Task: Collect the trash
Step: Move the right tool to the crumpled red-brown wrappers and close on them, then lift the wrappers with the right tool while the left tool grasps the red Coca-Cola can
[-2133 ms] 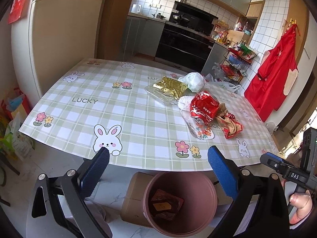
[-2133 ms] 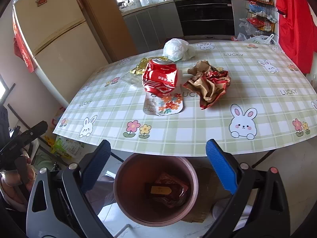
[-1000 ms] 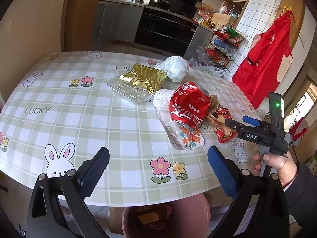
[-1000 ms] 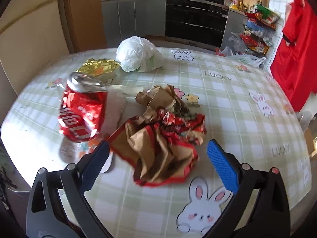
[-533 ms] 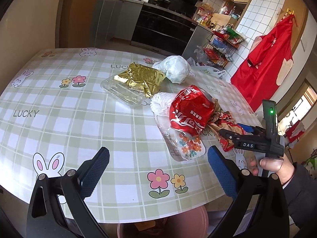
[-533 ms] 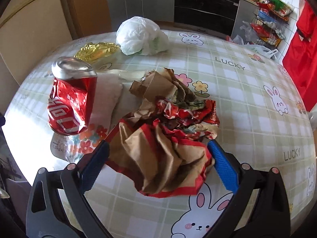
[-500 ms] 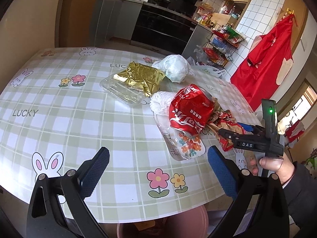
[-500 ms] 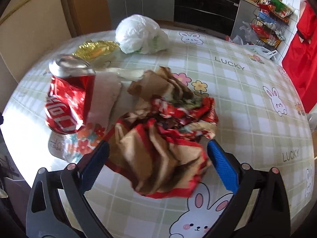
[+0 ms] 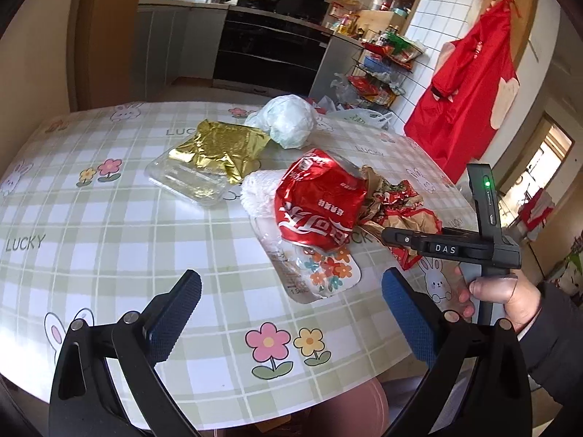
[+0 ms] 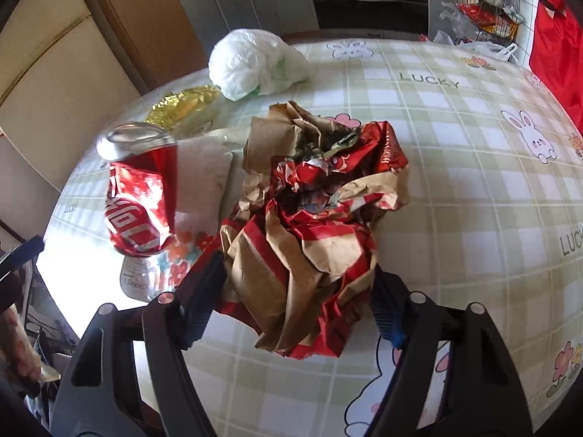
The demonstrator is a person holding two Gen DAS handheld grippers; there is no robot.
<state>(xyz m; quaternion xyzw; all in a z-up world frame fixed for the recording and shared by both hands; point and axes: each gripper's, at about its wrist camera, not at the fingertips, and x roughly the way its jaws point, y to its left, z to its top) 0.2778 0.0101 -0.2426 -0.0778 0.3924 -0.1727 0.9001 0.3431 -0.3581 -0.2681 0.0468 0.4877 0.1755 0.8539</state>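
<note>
crumpled wrapper (image 10: 309,240) btwn right tool (image 10: 297,298) pads (touching)

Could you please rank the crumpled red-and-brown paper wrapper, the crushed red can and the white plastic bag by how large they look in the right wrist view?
1. Crumpled paper wrapper, largest, though it lies nearest the camera.
2. Crushed red can and white plastic bag look alike; the bag lies farther away, so no ranking.
</note>
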